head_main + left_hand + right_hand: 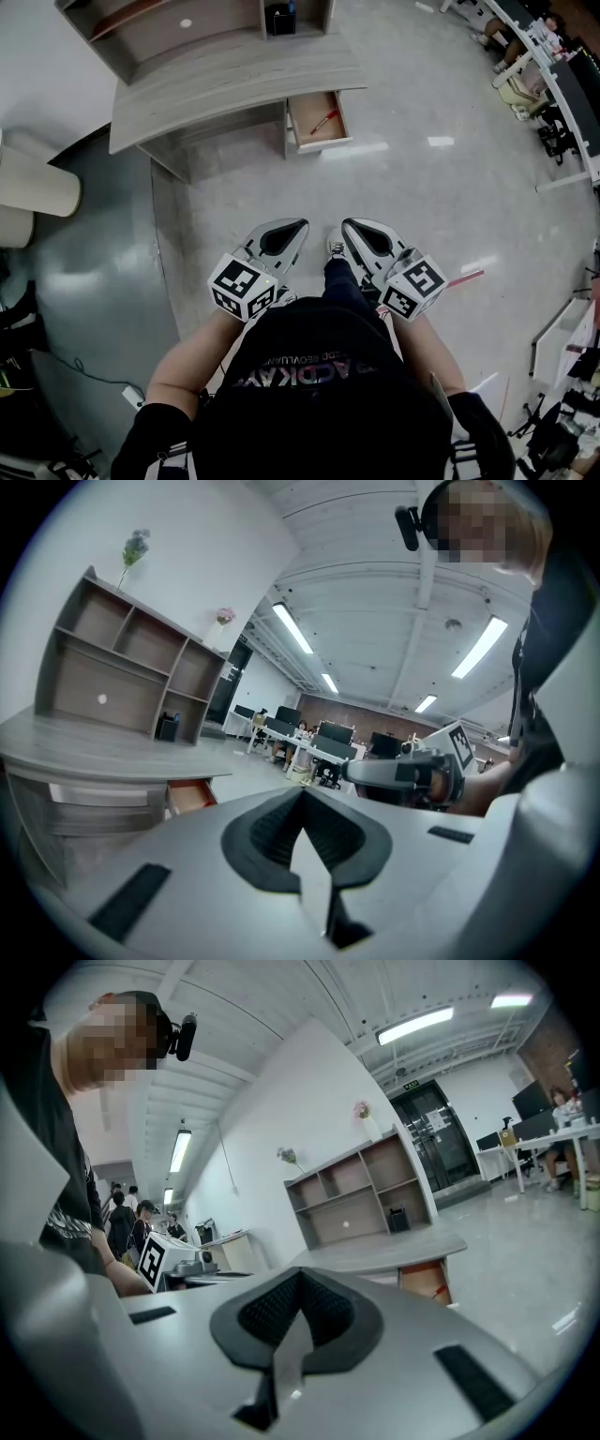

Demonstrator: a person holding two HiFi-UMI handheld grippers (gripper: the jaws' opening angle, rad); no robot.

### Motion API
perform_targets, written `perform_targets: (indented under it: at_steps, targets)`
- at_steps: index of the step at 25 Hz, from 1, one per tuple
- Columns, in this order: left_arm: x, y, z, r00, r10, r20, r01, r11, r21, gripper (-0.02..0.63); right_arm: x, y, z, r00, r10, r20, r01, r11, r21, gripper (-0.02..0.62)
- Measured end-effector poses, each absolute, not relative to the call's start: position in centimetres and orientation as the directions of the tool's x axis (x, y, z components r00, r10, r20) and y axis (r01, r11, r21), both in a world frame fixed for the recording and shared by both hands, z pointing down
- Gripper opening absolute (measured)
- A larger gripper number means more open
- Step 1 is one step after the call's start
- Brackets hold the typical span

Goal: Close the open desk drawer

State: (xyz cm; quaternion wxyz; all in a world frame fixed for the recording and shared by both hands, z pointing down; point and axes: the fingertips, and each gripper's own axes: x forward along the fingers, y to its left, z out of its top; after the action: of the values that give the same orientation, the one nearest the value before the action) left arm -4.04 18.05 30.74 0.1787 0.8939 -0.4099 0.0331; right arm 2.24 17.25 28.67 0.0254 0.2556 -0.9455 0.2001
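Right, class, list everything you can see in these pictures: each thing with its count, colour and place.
desk: one, pale grey wood, upper middle of the head view.
drawer: one, open, orange-brown inside, under the desk's right end.
red thing: one, slim, in the drawer; too small to name.
shelf unit: one, grey-brown, on the desk.
black box: one, in a shelf compartment.
cream cylinders: two, left edge.
left gripper: one, grey, shut, empty.
right gripper: one, grey, shut, empty.
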Motion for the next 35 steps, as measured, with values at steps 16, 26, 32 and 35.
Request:
perform_targets:
  at_steps: [16, 26, 32, 35]
  targets:
    - [-3.9, 5.9, 32.6, 0.55, -0.787, 0.28, -0.832, -0.485, 0.27, 0.011, 2.1, 3.4, 32.2, -0.91, -0.369, 0.189, -0.414, 0.808, -0.419, 0.009]
    - [-4.3, 1.8, 37.7, 0.424, -0.822, 0.38, -0.905, -0.366, 0.218, 0.011, 3.1, -1.9, 38.1, -0.932, -0.305, 0.199, -0.363, 0.801, -0.476, 0.009]
    - [-3.5, -0.1, 39.0, 0.385, -0.827, 0.41, -0.922, -0.33, 0.2, 0.011, 3.6, -3.3, 40.2, -0.939, -0.268, 0.214, -0.34, 0.805, -0.486, 0.009]
    - [-2.8, -0.5, 39.8, 0.394, -0.81, 0.435, -0.919, -0.342, 0.197, 0.011, 4.0, -3.4, 41.4, -0.936, -0.271, 0.227, -0.35, 0.789, -0.505, 0.009]
